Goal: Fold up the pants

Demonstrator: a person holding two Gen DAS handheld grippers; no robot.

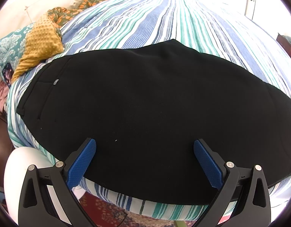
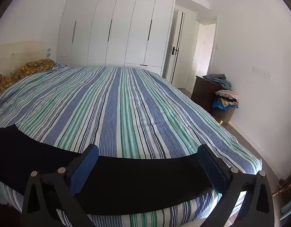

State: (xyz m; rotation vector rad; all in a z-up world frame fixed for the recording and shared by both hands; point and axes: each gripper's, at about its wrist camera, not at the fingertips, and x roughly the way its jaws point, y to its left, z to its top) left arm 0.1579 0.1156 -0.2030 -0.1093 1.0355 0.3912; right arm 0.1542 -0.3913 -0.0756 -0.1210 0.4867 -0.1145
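Observation:
Black pants (image 1: 145,102) lie flat along the near edge of a bed with a striped blue, green and white cover (image 1: 155,19). The waistband and a back pocket with a button are at the left in the left wrist view. My left gripper (image 1: 145,143) is open and empty, its blue pads hovering over the near part of the pants. In the right wrist view the pants (image 2: 136,181) run as a dark band across the bed's near edge. My right gripper (image 2: 148,151) is open and empty above that band, near the leg end.
A mustard dotted blanket (image 1: 39,43) and floral bedding (image 1: 92,0) lie at the head of the bed on the left. White wardrobes (image 2: 117,30) stand beyond the bed. A dark dresser (image 2: 204,90) and a basket of clothes (image 2: 226,102) stand by the right wall. A patterned rug (image 1: 107,211) lies below.

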